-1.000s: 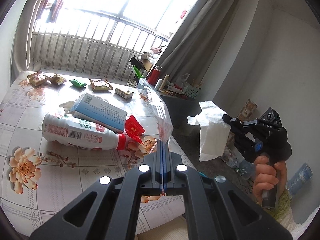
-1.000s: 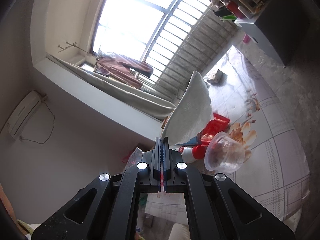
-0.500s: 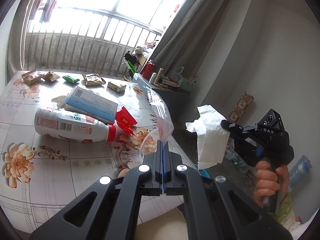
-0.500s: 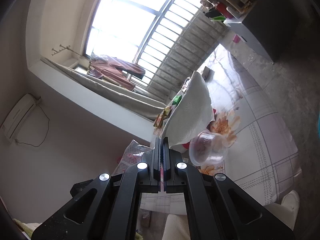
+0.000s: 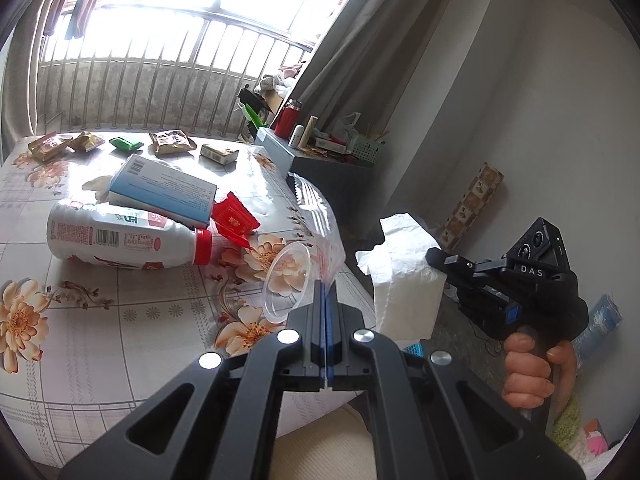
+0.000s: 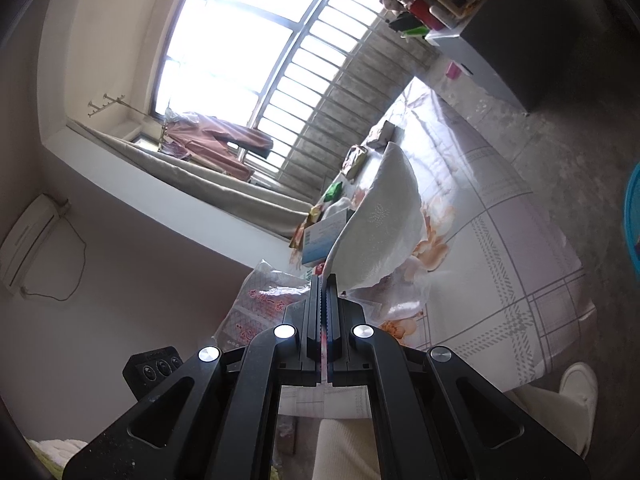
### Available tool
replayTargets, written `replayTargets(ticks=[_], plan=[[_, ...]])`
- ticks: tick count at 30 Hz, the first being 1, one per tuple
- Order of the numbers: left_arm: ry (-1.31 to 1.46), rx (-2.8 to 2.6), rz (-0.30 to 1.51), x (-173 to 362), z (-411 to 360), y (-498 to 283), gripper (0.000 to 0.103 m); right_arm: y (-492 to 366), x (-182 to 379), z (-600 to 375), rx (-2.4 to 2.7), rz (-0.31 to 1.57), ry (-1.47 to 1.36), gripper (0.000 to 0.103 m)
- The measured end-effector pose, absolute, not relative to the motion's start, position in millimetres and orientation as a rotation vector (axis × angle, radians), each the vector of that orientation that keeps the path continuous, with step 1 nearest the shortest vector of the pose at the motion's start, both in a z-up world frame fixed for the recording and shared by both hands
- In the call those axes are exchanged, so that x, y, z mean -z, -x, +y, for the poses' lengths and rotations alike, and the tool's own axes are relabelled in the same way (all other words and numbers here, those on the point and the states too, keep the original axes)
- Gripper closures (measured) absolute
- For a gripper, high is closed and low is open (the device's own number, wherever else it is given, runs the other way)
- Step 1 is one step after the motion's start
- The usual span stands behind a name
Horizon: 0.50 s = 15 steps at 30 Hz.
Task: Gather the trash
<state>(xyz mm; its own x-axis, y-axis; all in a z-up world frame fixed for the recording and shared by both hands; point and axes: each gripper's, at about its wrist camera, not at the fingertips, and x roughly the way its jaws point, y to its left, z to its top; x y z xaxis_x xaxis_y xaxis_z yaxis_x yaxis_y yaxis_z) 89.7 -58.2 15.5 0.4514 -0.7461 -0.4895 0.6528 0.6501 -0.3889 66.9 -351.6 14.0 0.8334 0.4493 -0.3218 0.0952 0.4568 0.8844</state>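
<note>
My left gripper (image 5: 325,292) is shut on a clear plastic zip bag (image 5: 320,216), held over the table's right edge; a clear plastic cup (image 5: 286,284) sits beside or inside the bag. My right gripper (image 6: 326,280) is shut on a white paper napkin (image 6: 380,224); it also shows in the left wrist view (image 5: 404,280), off the table's right side. On the floral table (image 5: 100,320) lie a white bottle with a red cap (image 5: 120,240), a blue and white box (image 5: 164,192) and a red wrapper (image 5: 234,220).
Several snack packets (image 5: 172,142) lie along the table's far edge. A grey cabinet (image 5: 340,176) with clutter stands beyond the right side. A blue bin (image 6: 632,220) shows on the floor at the right edge of the right wrist view.
The left gripper with the bag has drawn back toward the table's near right edge, and the clear cup has come into its view. The napkin has moved closer to the bag.
</note>
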Motion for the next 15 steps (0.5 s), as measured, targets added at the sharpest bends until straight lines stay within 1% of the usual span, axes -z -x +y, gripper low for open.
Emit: replayTargets(ticks=[15], plan=[[0.128,0.883,0.658,-25.5,-57.6,-77.0,0.103,-48.7,-17.4,-357.3,-0.245,0.521,-1.109,0.103]])
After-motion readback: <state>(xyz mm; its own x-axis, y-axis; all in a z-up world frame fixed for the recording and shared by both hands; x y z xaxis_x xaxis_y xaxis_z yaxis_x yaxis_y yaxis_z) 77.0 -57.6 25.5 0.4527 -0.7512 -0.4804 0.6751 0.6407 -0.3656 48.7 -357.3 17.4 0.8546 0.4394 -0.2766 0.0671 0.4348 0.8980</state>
